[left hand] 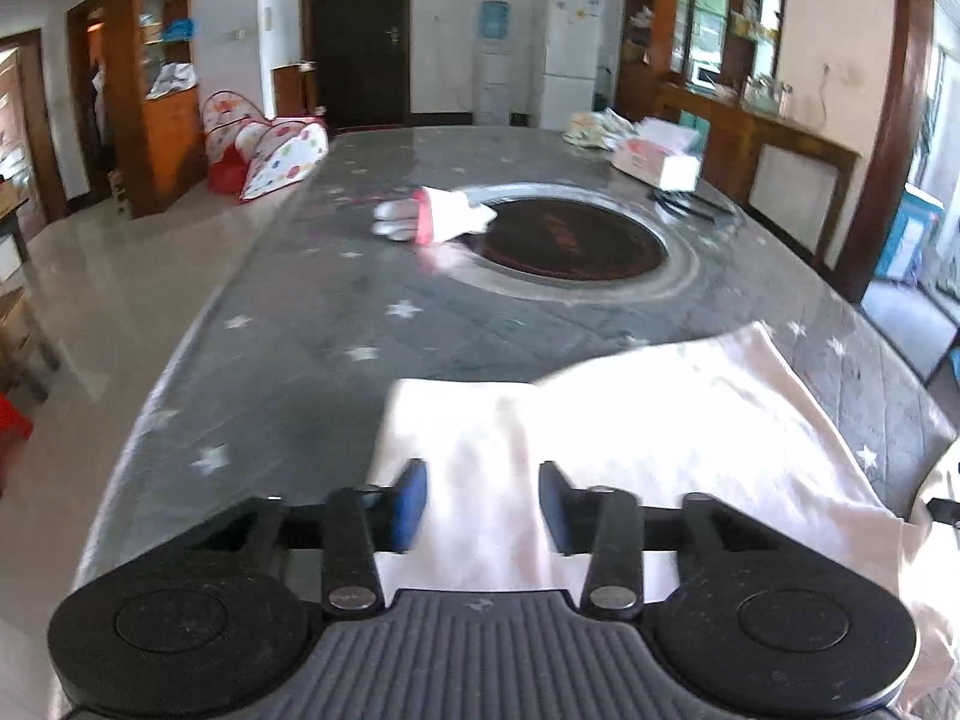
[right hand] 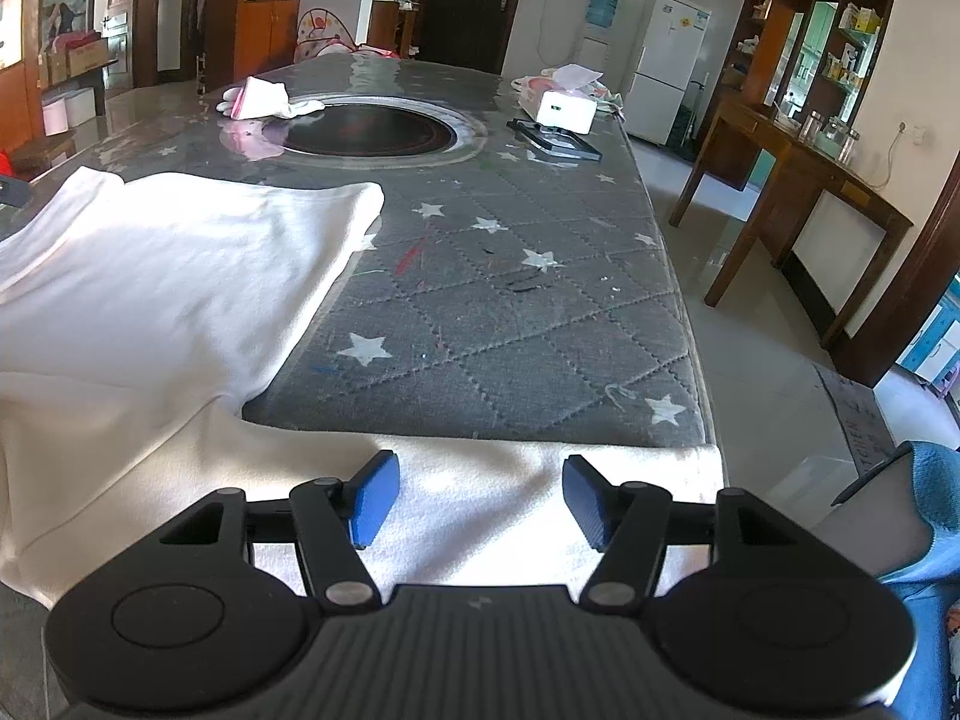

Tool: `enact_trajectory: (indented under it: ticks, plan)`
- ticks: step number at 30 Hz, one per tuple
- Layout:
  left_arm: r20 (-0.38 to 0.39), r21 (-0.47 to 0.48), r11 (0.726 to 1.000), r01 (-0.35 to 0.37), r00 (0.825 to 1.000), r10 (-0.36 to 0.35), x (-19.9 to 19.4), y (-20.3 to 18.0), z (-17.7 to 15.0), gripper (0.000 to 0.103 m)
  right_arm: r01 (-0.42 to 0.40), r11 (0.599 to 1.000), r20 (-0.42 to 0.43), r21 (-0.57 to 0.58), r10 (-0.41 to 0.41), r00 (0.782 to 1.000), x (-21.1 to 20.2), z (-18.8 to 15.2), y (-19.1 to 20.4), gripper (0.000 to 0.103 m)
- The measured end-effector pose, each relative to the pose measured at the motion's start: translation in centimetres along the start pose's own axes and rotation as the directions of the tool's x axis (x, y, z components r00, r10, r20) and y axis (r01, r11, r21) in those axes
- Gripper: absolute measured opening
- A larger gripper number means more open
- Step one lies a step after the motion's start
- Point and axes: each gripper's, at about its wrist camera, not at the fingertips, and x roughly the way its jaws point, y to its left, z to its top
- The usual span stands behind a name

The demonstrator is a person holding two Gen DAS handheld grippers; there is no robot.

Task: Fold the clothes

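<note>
White garment spread on the star-print table, both grippers let go

The white garment (right hand: 180,276) lies over the near edge of the grey quilted table (right hand: 510,312), one fold running toward the middle and a strip draped along the near edge. The left gripper (left hand: 483,504) sits over the cloth with its blue pads apart, not pinching it. The right gripper (right hand: 480,495) hangs over the near-edge strip, jaws wide, nothing clamped. Farther along, a small white-and-pink piece of clothing (right hand: 258,99) rests at the rim of the round dark inset (right hand: 372,132); a tissue box (right hand: 564,108) sits near the far right edge.
</note>
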Motion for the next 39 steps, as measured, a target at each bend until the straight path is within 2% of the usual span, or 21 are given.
enact_trajectory:
  ticks: [2, 9, 10, 11, 13, 14, 19, 25, 30, 35, 39]
  plan:
    - [-0.011, 0.023, 1.000, 0.009, 1.000, -0.009, 1.3, -1.1, 0.1, 0.046, -0.002, 1.000, 0.001, 0.000, 0.002, 1.000, 0.0, 0.0, 0.0, 0.063]
    - [-0.019, 0.080, 0.995, -0.057, 0.998, 0.059, 5.2, -2.8, 0.5, 0.043, -0.008, 1.000, 0.003, 0.006, 0.008, 1.000, 0.0, -0.2, -0.3, 0.066]
    - [-0.013, 0.090, 0.994, -0.067, 0.998, 0.069, 5.4, -2.8, 0.5, 0.031, -0.008, 1.000, 0.002, 0.007, 0.008, 1.000, 0.0, -0.2, -0.3, 0.066]
    - [-0.009, 0.100, 0.992, -0.075, 0.997, 0.076, 5.6, -2.7, 0.4, 0.027, -0.009, 1.000, 0.002, 0.008, 0.009, 1.000, 0.0, -0.2, -0.3, 0.066]
    - [0.002, 0.083, 0.995, -0.060, 0.998, 0.060, 5.4, -2.1, 0.4, 0.010, -0.010, 1.000, 0.001, 0.007, 0.010, 1.000, 0.0, -0.1, -0.3, 0.067]
    - [0.004, 0.064, 0.997, -0.052, 0.999, 0.052, 5.1, -1.5, 0.5, 0.008, -0.009, 1.000, 0.001, 0.007, 0.009, 1.000, 0.0, -0.1, -0.3, 0.067]
    - [0.074, -0.039, 0.999, -0.034, 0.997, 0.037, 1.9, 1.7, 0.8, 0.004, -0.003, 1.000, 0.000, 0.003, 0.003, 1.000, 0.0, -0.1, -0.2, 0.067]
    - [0.154, -0.152, 0.985, -0.079, 0.983, 0.103, -3.2, 6.2, 0.4, 0.003, 0.005, 1.000, -0.003, 0.000, -0.005, 1.000, 0.0, 0.0, -0.1, 0.067]
    - [0.205, -0.255, 0.958, -0.134, 0.960, 0.189, -8.3, 10.5, -1.4, 0.003, 0.009, 1.000, -0.005, -0.004, -0.009, 1.000, 0.0, 0.0, 0.0, 0.067]
    - [0.186, -0.331, 0.917, -0.222, 0.937, 0.294, -11.9, 14.2, -4.5, 0.003, 0.012, 1.000, -0.002, -0.012, -0.012, 1.000, 0.0, 0.0, 0.0, 0.067]
    - [0.086, -0.369, 0.883, -0.291, 0.935, 0.345, -11.9, 16.0, -7.6, 0.003, 0.017, 1.000, 0.000, -0.015, -0.017, 1.000, 0.0, -0.1, 0.0, 0.068]
